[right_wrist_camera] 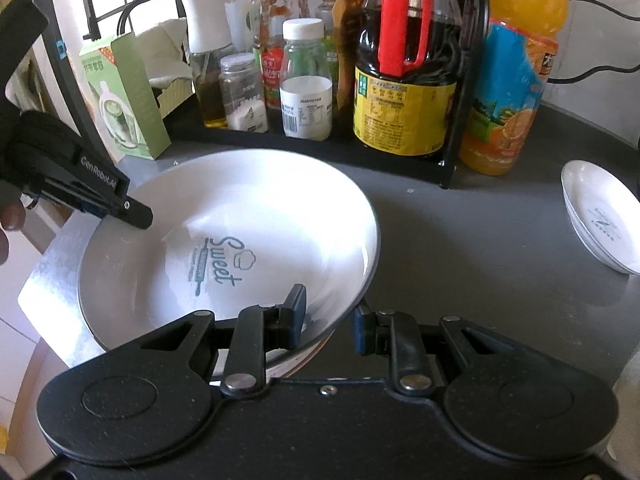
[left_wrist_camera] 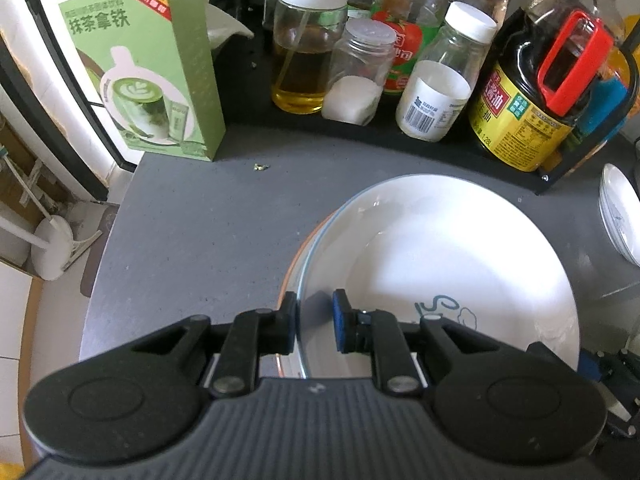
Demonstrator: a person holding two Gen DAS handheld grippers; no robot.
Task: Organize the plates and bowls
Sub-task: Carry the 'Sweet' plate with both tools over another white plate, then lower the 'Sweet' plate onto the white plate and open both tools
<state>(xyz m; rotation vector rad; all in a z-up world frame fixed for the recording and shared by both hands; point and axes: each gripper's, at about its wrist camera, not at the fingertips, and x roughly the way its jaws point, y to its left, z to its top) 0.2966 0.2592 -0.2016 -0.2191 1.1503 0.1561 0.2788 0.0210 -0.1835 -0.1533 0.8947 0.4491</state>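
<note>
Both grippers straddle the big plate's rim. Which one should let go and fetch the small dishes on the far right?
Right, probably. The small dishes lie on the right gripper's side across bare counter, while the left gripper sits at the big plate's opposite rim, with the plate between.

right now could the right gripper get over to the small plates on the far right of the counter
Probably yes. The right gripper is open astride the big plate's rim, so it must back off first. Bare counter lies between it and the small plates, with nothing standing in the way.
</note>
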